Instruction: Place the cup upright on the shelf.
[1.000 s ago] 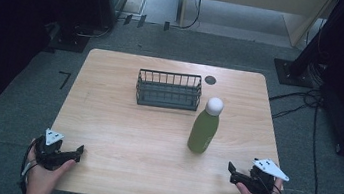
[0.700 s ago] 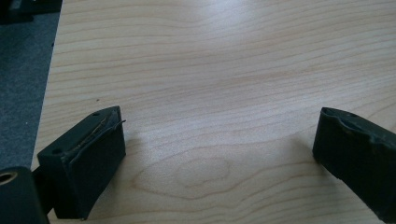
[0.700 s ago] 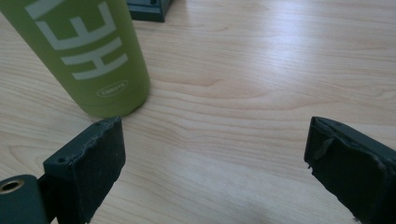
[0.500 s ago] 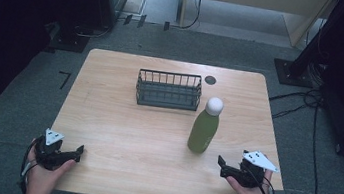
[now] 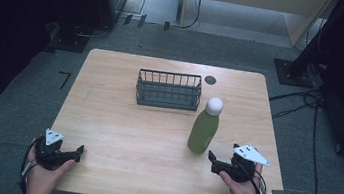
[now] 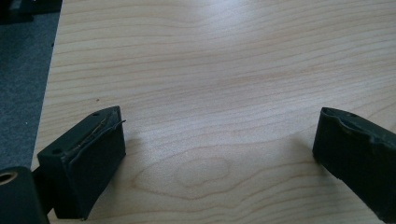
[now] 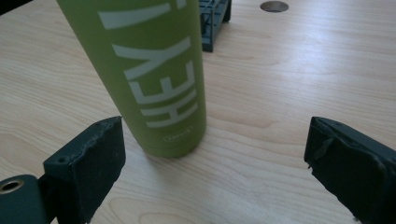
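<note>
Bottle stands upright as the right tool closes in on it

Bottle (image 5: 203, 131), green with a white cap, stands upright on the wooden counter (image 5: 121, 125), right of centre and just in front of the right end of the dark wire basket (image 5: 168, 89). In the right gripper view its green side carries pale lettering and fills the upper left, its base resting on the wood just ahead of the left-hand jaw.

Compared with a second ago, the right tool (image 5: 212, 163) has moved inward and forward from the counter's near right corner. It now sits close to the bottle's base, a little to its right and nearer the person, not touching it. Its jaws are spread wide with nothing between them; the bottle stands just beyond the gap, toward the left-hand jaw. The left tool (image 5: 77, 152) has stayed at the near left edge of the counter, well apart from everything else. Its jaws too are spread wide over bare wood. The bottle and the basket have not shifted.

Counted: one bottle, one basket, two tools, one in each hand. One small dark round spot (image 5: 210, 80) lies on the counter just behind the basket's right end; it may be a hole in the top, though the views are too small to be sure.
</note>
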A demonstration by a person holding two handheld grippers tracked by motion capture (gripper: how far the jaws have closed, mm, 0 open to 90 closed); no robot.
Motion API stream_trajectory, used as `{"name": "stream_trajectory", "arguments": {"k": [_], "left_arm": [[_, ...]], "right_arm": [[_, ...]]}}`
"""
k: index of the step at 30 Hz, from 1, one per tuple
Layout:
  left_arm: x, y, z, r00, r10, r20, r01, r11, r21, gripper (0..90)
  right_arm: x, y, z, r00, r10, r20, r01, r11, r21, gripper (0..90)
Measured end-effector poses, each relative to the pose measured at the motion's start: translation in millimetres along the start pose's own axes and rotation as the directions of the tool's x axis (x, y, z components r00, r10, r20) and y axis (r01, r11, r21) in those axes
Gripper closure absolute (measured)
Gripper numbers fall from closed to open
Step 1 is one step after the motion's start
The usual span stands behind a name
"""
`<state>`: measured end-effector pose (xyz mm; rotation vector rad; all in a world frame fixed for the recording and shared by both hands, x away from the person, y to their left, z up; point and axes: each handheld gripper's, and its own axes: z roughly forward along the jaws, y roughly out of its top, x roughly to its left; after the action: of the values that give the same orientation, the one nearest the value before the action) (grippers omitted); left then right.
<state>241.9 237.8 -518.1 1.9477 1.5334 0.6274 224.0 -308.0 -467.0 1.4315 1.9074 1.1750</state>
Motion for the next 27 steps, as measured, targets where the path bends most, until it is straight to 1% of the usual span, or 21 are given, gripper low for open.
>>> {"name": "stream_trajectory", "arguments": {"k": [6, 9, 14, 22, 27], "left_arm": [[0.0, 0.0, 0.0, 1.0, 0.0, 0.0, 0.0, 1.0, 0.0, 2.7], [0.0, 0.0, 0.0, 1.0, 0.0, 0.0, 0.0, 1.0, 0.0, 2.7], [0.0, 0.0, 0.0, 1.0, -0.001, 0.0, 0.001, 1.0, -0.001, 2.7], [0.0, 0.0, 0.0, 1.0, -0.001, 0.0, 0.001, 1.0, -0.001, 2.7], [0.0, 0.0, 0.0, 1.0, -0.001, 0.0, 0.001, 1.0, -0.001, 2.7]], "right_arm": [[9.4, 7.8, 5.7, 0.9998, -0.007, -0.02, 0.007, 1.0, -0.012, 8.0], [13.2, 10.8, 8.5, 0.9994, -0.018, -0.028, 0.018, 1.0, -0.019, 9.7], [18.7, 15.3, 12.6, 0.999, -0.017, -0.04, 0.016, 1.0, -0.024, 11.2], [25.4, 23.7, 17.5, 0.9986, -0.027, -0.045, 0.025, 0.999, -0.034, 12.3], [26.8, 28.2, 21.1, 0.9988, -0.019, -0.045, 0.017, 0.999, -0.039, 12.6]]}}
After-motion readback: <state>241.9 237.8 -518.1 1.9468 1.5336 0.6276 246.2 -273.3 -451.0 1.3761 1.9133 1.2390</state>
